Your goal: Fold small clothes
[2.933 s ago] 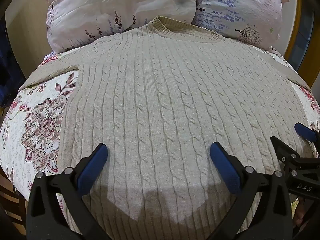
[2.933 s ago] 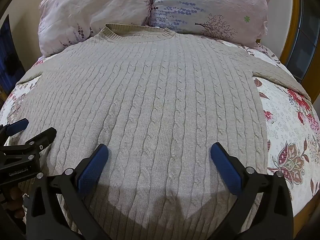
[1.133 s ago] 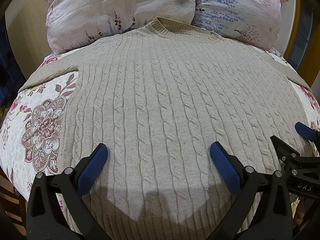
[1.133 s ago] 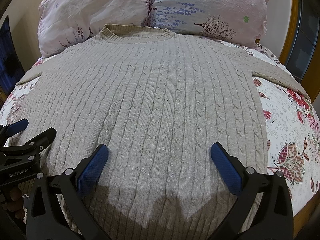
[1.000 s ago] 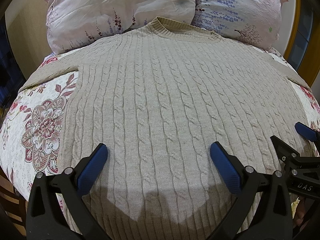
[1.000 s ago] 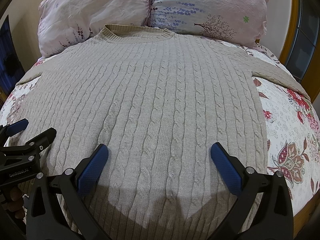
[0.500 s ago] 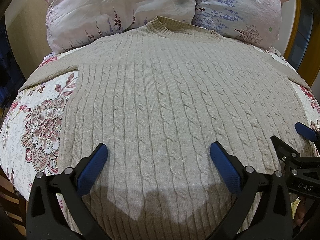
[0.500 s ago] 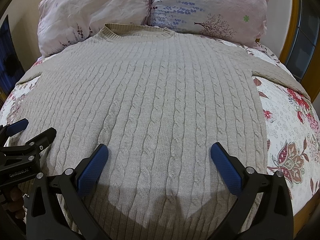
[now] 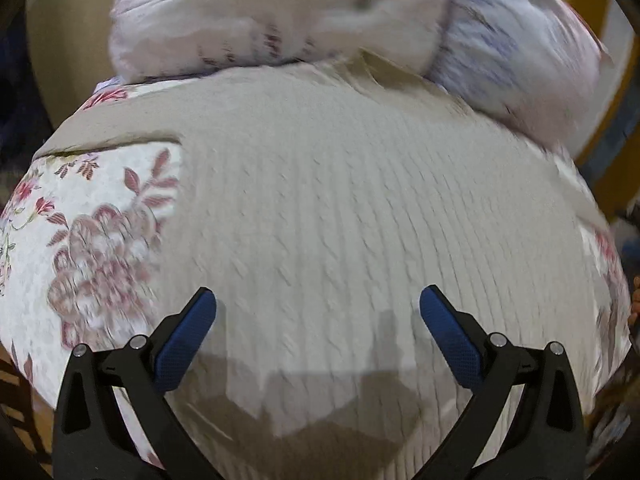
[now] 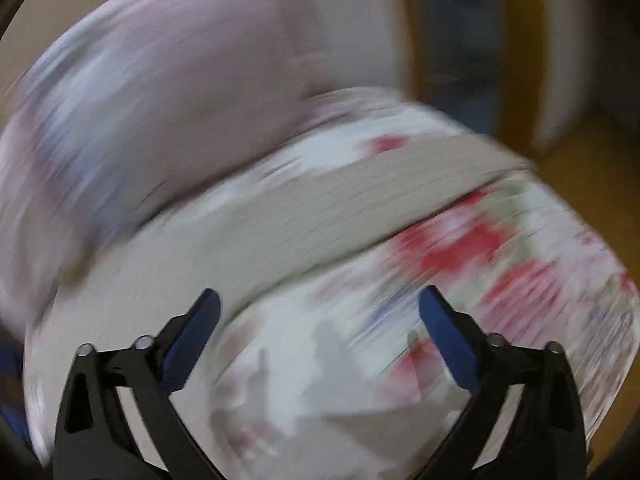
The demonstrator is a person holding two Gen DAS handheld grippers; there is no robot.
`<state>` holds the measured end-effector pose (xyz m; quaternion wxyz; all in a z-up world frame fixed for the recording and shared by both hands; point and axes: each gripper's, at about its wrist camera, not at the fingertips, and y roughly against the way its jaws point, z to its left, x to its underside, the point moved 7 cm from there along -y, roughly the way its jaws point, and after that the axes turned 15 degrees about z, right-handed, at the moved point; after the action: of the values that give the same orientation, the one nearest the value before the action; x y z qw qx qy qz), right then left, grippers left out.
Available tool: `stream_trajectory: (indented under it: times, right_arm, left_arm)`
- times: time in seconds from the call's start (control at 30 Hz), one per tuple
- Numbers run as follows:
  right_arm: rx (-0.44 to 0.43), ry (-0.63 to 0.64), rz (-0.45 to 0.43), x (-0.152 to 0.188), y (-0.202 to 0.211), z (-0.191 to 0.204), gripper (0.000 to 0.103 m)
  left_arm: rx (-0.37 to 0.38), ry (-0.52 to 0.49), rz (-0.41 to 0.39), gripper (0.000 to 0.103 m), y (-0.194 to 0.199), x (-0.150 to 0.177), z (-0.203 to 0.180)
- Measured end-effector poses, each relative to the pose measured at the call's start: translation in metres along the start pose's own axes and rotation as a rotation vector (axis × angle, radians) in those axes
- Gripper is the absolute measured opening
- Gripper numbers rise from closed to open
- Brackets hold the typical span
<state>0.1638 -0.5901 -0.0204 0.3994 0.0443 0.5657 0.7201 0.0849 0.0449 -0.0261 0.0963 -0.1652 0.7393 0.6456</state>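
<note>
A beige cable-knit sweater (image 9: pixel 340 208) lies flat, front up, on the floral bedspread (image 9: pixel 92 224), collar toward the pillows. My left gripper (image 9: pixel 316 316) is open and empty above the sweater's lower body. In the blurred right wrist view, the sweater's right sleeve (image 10: pixel 360 204) runs across the bedspread (image 10: pixel 500 280). My right gripper (image 10: pixel 320 316) is open and empty, above the bedspread just below that sleeve, beside the sweater's right edge.
Two pale floral pillows (image 9: pixel 280 20) lie at the head of the bed behind the collar. A wooden frame and floor (image 10: pixel 580 168) show past the bed's right edge. The bed's front edge is near my left gripper.
Both grippers moved after a still second. The right gripper swung right, from over the sweater's body to the right sleeve. The left gripper shifted forward and slightly left.
</note>
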Motion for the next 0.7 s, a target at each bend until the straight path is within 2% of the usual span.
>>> stream_trajectory:
  times: [0.03, 0.1, 0.13, 0.2, 0.23, 0.3, 0.33, 0.37, 0.4, 0.5, 0.6, 0.67, 0.7]
  right_arm:
    - [-0.007, -0.101, 0.01, -0.026, -0.008, -0.028, 0.086]
    - [-0.017, -0.259, 0.021, -0.057, -0.021, -0.069, 0.08]
    - [-0.045, -0.352, 0.035, -0.069, -0.029, -0.089, 0.079]
    - [-0.092, -0.455, 0.052, -0.079, -0.042, -0.11, 0.069]
    - [-0.115, -0.497, 0.062, -0.081, -0.051, -0.116, 0.062]
    - [-0.121, -0.515, 0.03, -0.085, -0.055, -0.121, 0.041]
    - [-0.116, -0.512, 0.039, -0.087, -0.062, -0.121, 0.02]
    - [-0.097, -0.509, 0.045, -0.088, -0.067, -0.12, 0.011]
    - [-0.089, -0.499, 0.028, -0.088, -0.066, -0.118, 0.01]
    - [-0.071, -0.369, -0.072, -0.099, -0.037, -0.085, 0.009]
    - [-0.143, -0.053, -0.194, -0.093, 0.012, 0.026, 0.009]
    - [-0.234, 0.124, -0.213, -0.066, 0.032, 0.103, 0.009]
    - [-0.297, 0.229, -0.206, -0.04, 0.039, 0.152, 0.008]
  left_arm:
    - [0.015, 0.018, -0.009, 0.101, 0.001, -0.007, 0.005]
    - [0.018, 0.07, -0.029, 0.101, 0.003, -0.024, 0.021]
    - [0.018, 0.088, -0.034, 0.101, 0.004, -0.028, 0.026]
    - [0.0, 0.136, -0.057, 0.101, 0.005, -0.04, 0.042]
    - [-0.015, 0.158, -0.067, 0.101, 0.006, -0.044, 0.051]
    - [-0.041, 0.208, -0.078, 0.101, 0.008, -0.052, 0.07]
    - [-0.04, 0.237, -0.078, 0.101, 0.008, -0.058, 0.081]
    - [-0.031, 0.264, -0.081, 0.101, 0.009, -0.062, 0.091]
    - [-0.025, 0.304, -0.087, 0.101, 0.011, -0.067, 0.105]
    - [-0.021, 0.418, -0.13, 0.101, 0.021, -0.079, 0.153]
    - [0.006, 0.531, -0.156, 0.1, 0.027, -0.087, 0.199]
    - [0.01, 0.596, -0.169, 0.098, 0.029, -0.093, 0.228]
    - [0.012, 0.638, -0.175, 0.096, 0.03, -0.096, 0.248]
